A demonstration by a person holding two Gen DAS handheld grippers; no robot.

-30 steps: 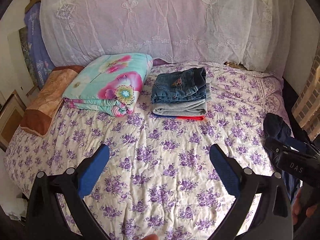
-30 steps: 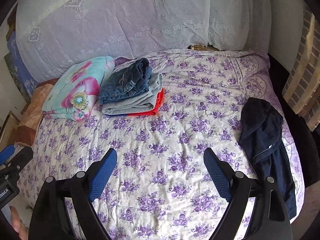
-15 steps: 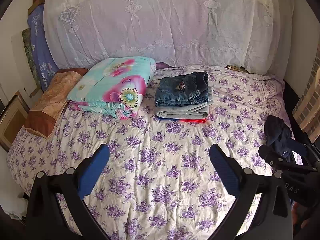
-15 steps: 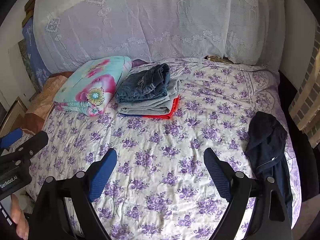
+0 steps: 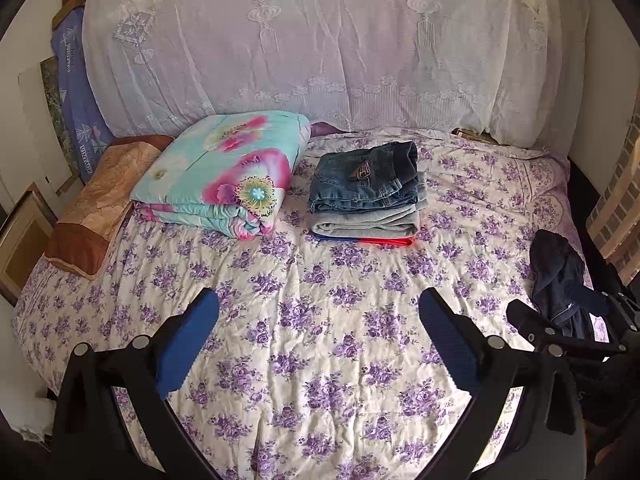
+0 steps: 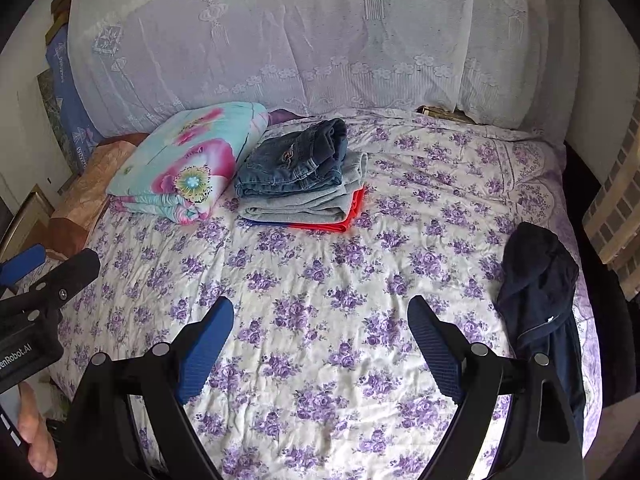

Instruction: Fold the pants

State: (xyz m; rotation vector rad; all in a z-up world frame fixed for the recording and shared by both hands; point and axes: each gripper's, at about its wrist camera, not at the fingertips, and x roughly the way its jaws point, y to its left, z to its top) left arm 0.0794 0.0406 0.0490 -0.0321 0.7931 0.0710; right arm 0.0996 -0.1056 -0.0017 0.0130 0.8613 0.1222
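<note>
Dark navy pants [image 6: 540, 292] lie crumpled at the bed's right edge, partly hanging over it; they also show in the left wrist view [image 5: 558, 276]. A stack of folded pants, jeans on top [image 5: 366, 182], sits at the back middle of the bed, also in the right wrist view [image 6: 300, 168]. My left gripper [image 5: 318, 320] is open and empty above the bed's front. My right gripper [image 6: 320, 328] is open and empty, to the left of the navy pants. Each gripper shows at the edge of the other's view.
A purple-flowered bedspread [image 5: 320, 300] covers the bed. A folded floral quilt [image 5: 224, 168] and a brown pillow [image 5: 100, 200] lie at the back left. A lace-covered headboard [image 5: 320, 48] stands behind. Brick wall [image 6: 616, 200] at right.
Both grippers have pulled back and risen from the bed, so more of the bed and headboard shows. Both stay open. The clothes have not moved.
</note>
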